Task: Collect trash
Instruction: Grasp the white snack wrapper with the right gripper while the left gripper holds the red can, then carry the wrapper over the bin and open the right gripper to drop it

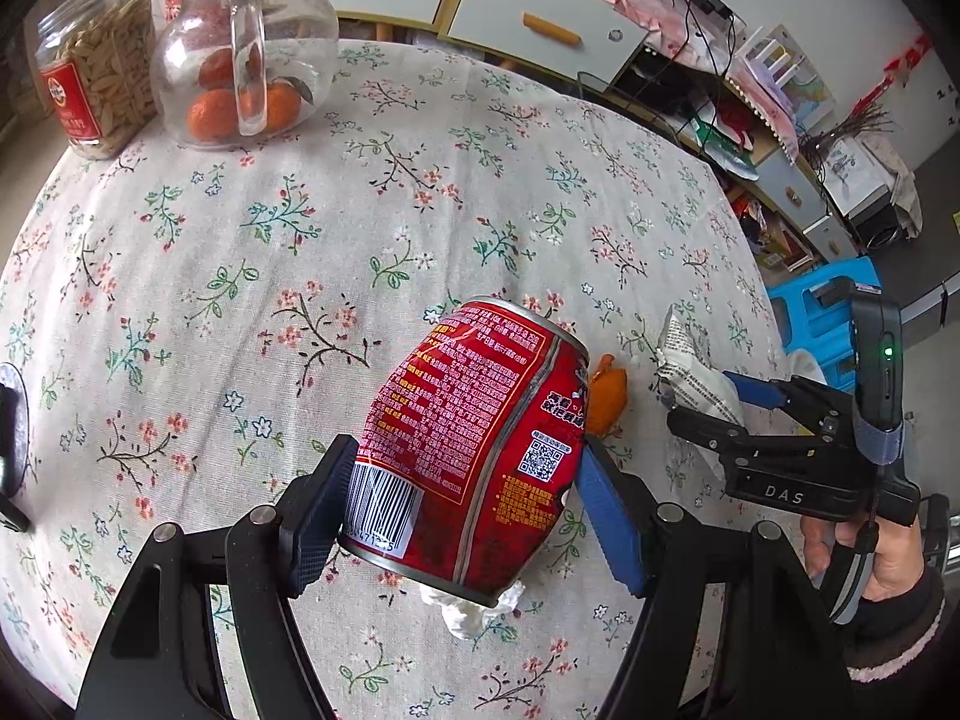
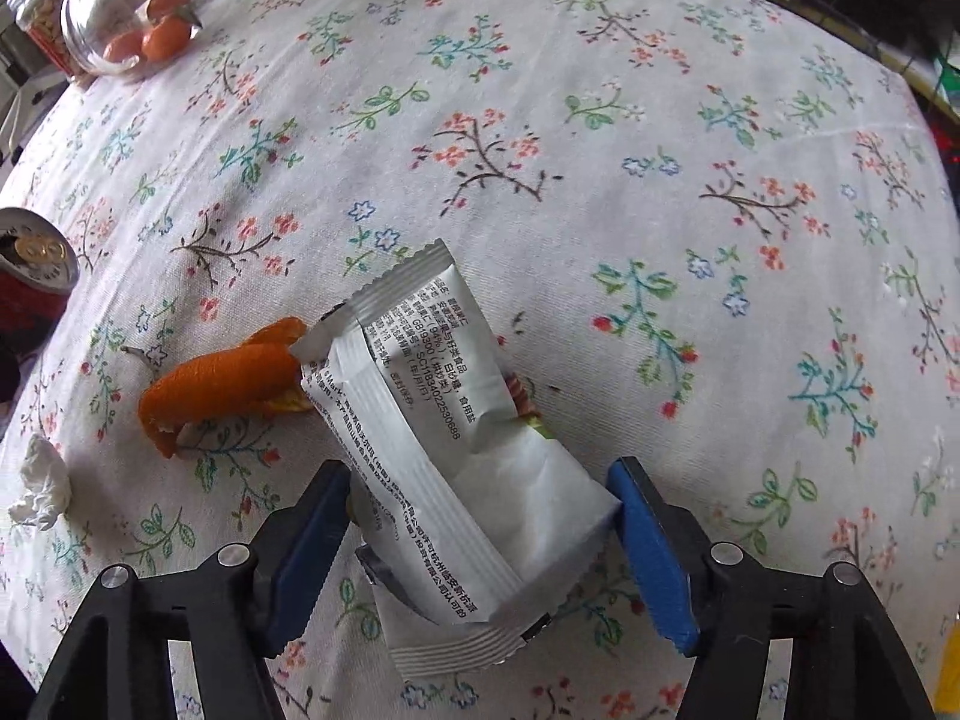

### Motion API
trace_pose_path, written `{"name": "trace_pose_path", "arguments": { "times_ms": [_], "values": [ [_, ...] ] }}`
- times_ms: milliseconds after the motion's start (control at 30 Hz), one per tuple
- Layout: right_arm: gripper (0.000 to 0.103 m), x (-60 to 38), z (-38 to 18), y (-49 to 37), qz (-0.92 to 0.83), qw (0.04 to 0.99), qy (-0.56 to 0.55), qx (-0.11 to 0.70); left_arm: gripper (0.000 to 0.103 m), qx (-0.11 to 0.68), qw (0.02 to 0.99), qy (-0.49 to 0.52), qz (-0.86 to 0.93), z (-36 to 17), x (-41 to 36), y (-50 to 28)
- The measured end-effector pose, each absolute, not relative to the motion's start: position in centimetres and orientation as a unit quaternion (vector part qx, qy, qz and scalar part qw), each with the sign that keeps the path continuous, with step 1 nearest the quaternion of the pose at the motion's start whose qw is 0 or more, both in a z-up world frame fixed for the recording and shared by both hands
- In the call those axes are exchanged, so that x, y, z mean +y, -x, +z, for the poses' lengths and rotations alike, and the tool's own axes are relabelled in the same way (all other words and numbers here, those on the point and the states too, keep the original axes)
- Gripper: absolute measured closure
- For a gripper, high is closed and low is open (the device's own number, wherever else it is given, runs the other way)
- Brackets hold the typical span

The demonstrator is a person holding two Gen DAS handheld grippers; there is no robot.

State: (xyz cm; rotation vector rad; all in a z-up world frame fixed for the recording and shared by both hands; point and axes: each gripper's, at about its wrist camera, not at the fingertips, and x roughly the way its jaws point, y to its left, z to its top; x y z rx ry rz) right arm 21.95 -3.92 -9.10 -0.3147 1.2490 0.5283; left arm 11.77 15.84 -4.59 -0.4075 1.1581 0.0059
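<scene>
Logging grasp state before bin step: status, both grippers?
Left gripper clamped on red can. Right gripper straddles silver wrapper, pads not pressing. Orange peel beside it.

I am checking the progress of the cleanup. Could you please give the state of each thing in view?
Red can: opened, tilted, clamped in left gripper.
Silver wrapper: torn open, between the right gripper pads, left pad touching.
Orange peel: lying on the tablecloth.
Tissue: crumpled, lying.
Glass jar: lidded, holds oranges.
</scene>
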Motion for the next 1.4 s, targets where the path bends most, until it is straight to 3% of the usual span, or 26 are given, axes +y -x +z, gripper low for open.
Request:
{"name": "trace_pose_path", "arguments": {
  "times_ms": [733, 1400],
  "values": [
    [0.029, -15.1, -5.0, -21.0, 0.195, 0.799, 0.064, 0.565, 0.028, 0.550, 0.817, 0.164, -0.052, -4.3, 9.4, -13.8],
    [0.029, -38.4, -3.1, -20.3, 0.017, 0.827, -0.111, 0.552, 0.028, 0.558, 0.815, 0.104, -0.115, -3.8, -1.4, -16.7]
  ]
}}
